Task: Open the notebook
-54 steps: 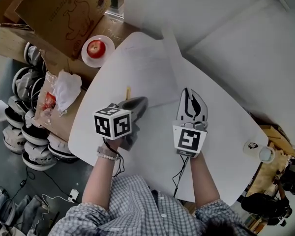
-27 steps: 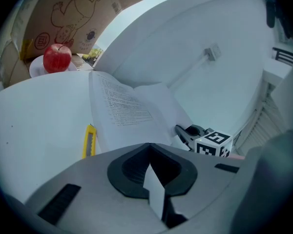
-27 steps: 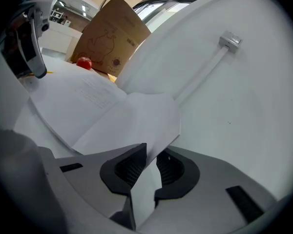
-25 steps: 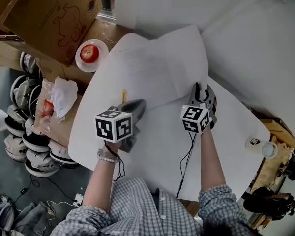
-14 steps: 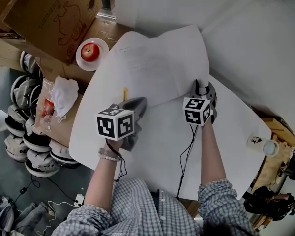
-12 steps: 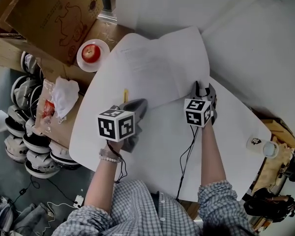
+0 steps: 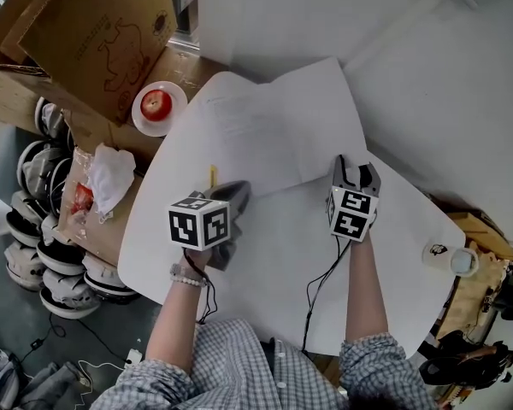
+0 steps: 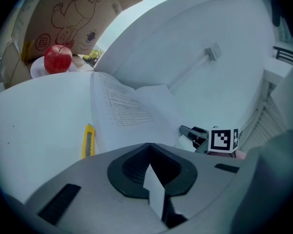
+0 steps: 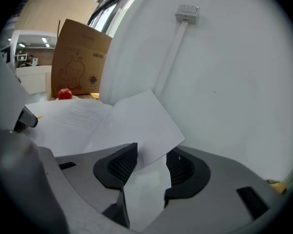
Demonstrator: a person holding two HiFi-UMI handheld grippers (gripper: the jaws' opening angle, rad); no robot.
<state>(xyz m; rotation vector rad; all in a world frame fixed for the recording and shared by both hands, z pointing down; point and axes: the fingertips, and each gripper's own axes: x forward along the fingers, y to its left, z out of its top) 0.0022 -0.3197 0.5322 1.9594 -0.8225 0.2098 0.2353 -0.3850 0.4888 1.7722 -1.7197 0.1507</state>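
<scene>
The notebook (image 7: 274, 126) lay spread open on the table (image 7: 265, 263), so I judged only the withdrawal remained. My right gripper (image 7: 356, 165) had just been opening its jaws wide, a page corner loose between them. My left gripper (image 7: 237, 186) sat fully closed at the near edge.

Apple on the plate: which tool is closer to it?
Left. The left tool sits by the notebook's near-left edge, on the apple's side. The right tool, jaws just opened around the page corner, is across the notebook, farther away.
</scene>
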